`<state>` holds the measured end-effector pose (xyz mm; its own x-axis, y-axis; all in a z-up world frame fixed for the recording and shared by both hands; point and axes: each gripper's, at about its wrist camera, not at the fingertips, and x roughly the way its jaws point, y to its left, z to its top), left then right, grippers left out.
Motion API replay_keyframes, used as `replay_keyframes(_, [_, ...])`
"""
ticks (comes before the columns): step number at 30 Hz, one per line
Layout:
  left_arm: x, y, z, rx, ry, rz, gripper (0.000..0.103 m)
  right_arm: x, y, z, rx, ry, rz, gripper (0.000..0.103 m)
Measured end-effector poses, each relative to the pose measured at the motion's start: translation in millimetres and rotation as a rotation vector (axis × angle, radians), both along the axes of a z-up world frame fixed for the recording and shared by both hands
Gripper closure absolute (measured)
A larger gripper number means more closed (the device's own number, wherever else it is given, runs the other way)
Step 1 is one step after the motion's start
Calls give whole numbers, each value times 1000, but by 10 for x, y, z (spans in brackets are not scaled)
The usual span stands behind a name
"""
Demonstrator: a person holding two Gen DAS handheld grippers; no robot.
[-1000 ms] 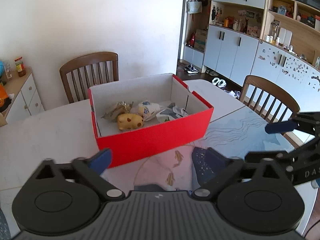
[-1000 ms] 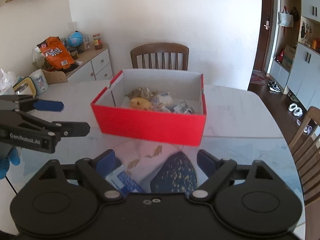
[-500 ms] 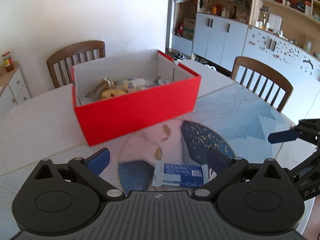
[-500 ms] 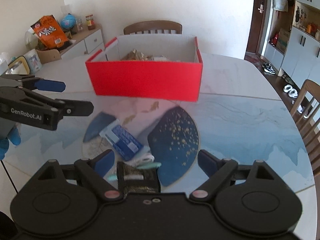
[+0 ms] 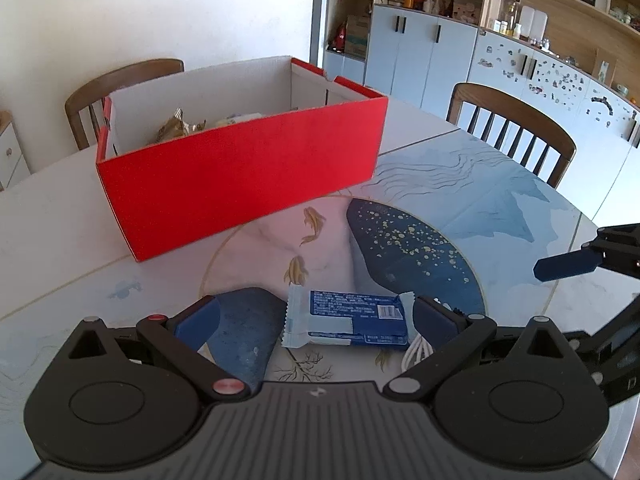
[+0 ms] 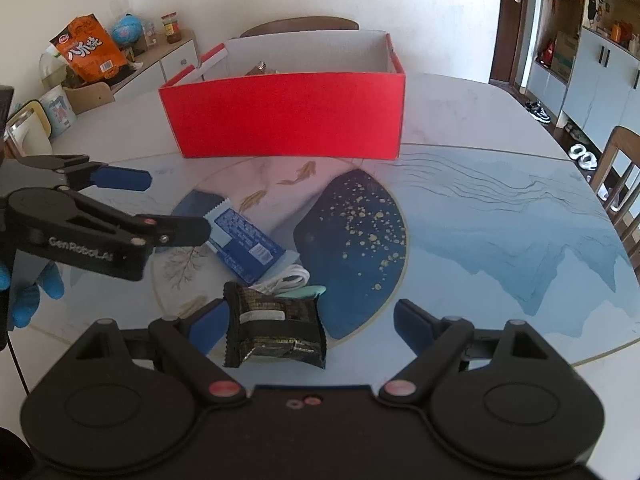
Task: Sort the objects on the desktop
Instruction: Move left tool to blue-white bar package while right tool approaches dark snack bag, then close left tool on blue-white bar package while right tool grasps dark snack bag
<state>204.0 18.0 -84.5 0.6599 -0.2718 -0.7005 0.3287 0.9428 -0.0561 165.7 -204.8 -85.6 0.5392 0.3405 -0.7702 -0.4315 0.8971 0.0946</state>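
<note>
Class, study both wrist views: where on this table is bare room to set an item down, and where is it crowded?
Free: the table right of the red box, toward the chair. Also the white stretch left of the box. Crowded: the near centre, where the blue wrapper, white cable and dark packet cluster.

The near wall of the red box [image 6: 286,114] hides almost all its contents; only a crumpled wrapper tip [image 5: 175,126] shows above it. Beside the box, the white cable [image 6: 286,280] lies partly under the blue packet [image 6: 244,242]. Print on the packet is too small to read.
</note>
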Motion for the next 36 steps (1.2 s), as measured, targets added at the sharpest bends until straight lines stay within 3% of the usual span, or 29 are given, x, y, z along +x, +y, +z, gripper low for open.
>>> replay_keyframes(15, [182, -58, -172, -15, 46, -26, 0, 133, 18, -235, 53, 94, -9, 14])
replay_keyframes(36, [342, -376, -443, 94, 60, -86, 0, 279, -116, -332, 42, 131, -28, 17])
